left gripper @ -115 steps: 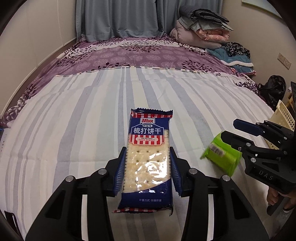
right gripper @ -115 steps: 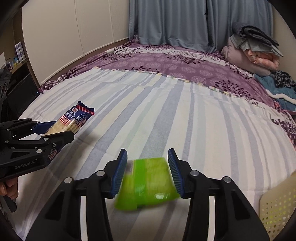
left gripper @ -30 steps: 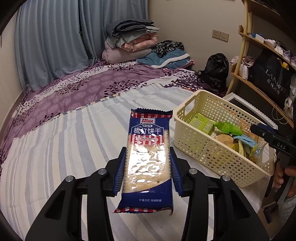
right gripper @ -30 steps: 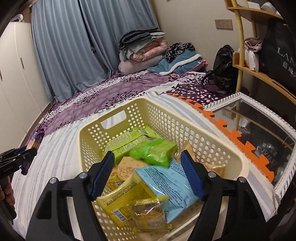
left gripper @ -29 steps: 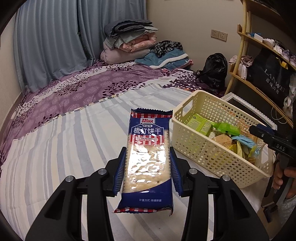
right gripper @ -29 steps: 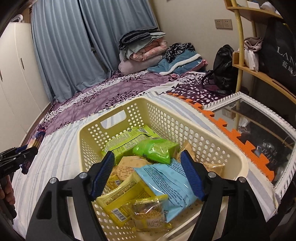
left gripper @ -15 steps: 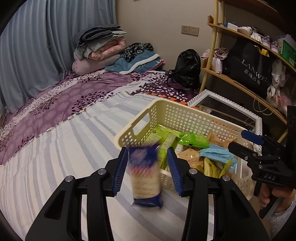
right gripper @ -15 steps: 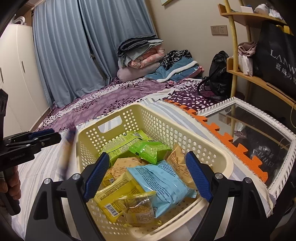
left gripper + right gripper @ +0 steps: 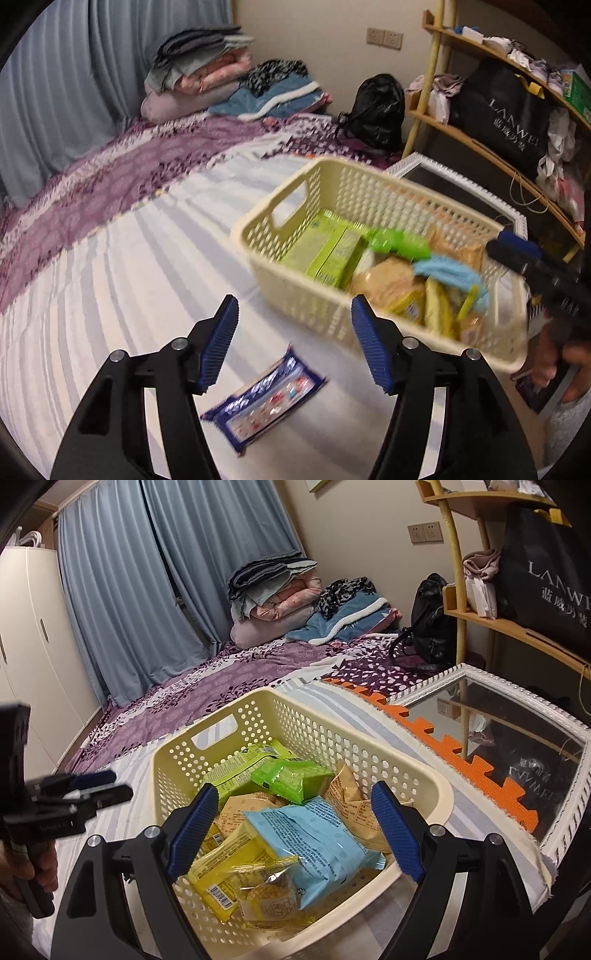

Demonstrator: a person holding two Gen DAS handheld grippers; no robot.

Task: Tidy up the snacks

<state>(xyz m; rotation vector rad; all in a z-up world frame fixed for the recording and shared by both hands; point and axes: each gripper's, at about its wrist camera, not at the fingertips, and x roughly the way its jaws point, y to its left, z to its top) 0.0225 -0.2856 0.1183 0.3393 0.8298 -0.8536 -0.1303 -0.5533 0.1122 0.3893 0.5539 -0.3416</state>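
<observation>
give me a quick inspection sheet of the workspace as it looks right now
surface: striped bedsheet over the bed, purple floral cover behind.
job's things: cream basket holding snack packs, bright green pack and light blue pack on top; blue cracker pack lies on the sheet outside the basket.
clutter: folded blankets, black bag.
grippers: left gripper opening, nothing between its fingers, cracker pack below; right gripper open over the basket, empty.
cables: nothing seen.
surroundings: blue curtains, wooden shelf, framed mirror beside the bed.
</observation>
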